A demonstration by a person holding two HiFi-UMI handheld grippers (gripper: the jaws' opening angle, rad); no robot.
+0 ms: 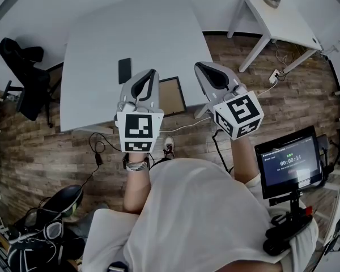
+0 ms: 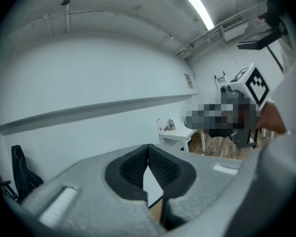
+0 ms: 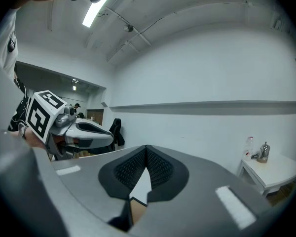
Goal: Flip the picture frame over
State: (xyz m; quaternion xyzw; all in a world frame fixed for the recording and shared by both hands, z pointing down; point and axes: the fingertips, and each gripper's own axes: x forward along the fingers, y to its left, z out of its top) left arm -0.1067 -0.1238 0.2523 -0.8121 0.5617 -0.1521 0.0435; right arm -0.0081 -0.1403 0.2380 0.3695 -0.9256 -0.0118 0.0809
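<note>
Picture frame (image 1: 171,95) lies flat at the near edge of the white table (image 1: 130,33), a brown panel showing inside its dark border. It sits beneath and between the tips of the two grippers, and from the head view the left gripper (image 1: 153,71) covers its left edge. Both grippers hang in the air above that edge, apart from the frame and pointing across the table toward the far wall. The left gripper's jaws are clenched, pad tips touching with nothing between them, and the right gripper (image 1: 197,66) is clenched empty in the same way (each shows in the other's view, marker cube at the back). A dark phone (image 1: 124,70) lies on the table just left of the left gripper. Off to the right of the right gripper stands a small white side table (image 1: 283,21). Behind that gripper, by the person's right arm, a screen (image 1: 289,162) sits on a stand.
</note>
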